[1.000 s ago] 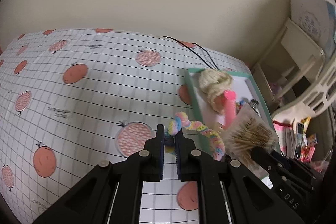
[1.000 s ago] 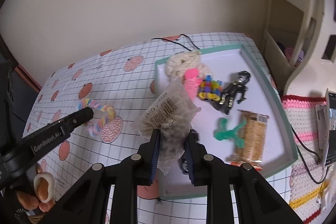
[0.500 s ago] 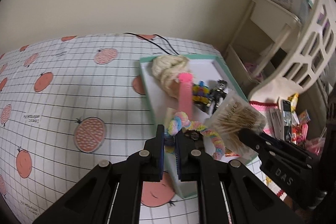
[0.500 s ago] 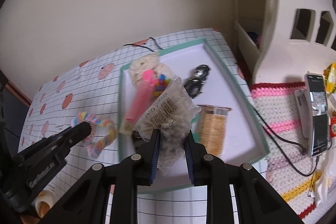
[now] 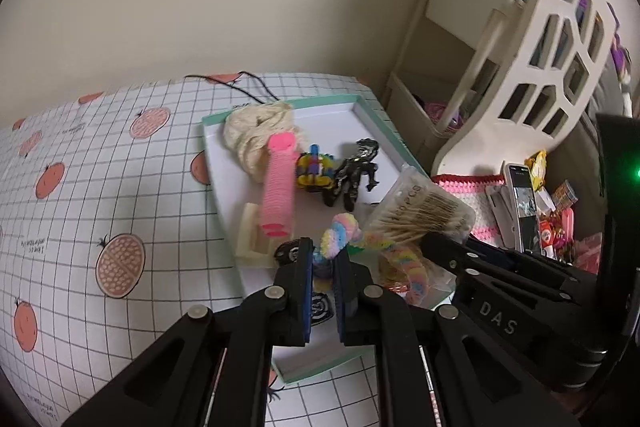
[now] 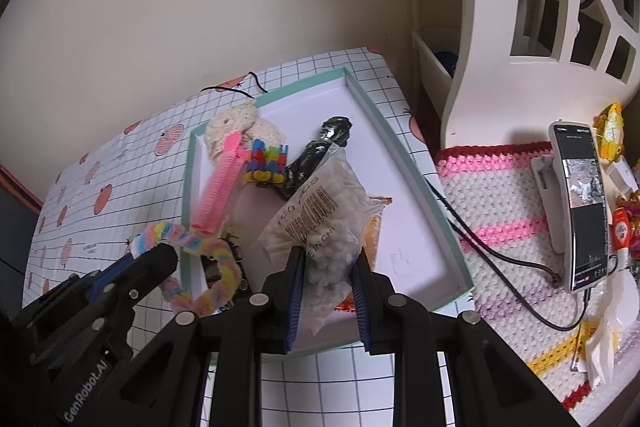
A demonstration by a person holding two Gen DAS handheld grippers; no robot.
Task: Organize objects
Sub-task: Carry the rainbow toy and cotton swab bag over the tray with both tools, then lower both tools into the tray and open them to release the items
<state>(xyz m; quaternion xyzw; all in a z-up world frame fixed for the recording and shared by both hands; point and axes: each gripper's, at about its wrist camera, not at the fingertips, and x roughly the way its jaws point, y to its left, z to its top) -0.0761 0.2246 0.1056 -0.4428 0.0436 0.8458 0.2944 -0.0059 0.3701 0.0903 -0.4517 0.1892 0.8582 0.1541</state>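
so the left tongs [image 5: 324,259] with the rainbow rope [image 5: 340,233] are now over the teal tray [image 5: 280,367] instead of the surface [image 5: 120,187]; right tongs [image 6: 326,267] and cotton swab bag [image 6: 320,211] slid over toward the tray's near edge too

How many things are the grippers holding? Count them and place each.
2. The rainbow rope toy is clamped in the left gripper above the tray; the cotton swab bag is clamped in the right gripper, also over the tray.
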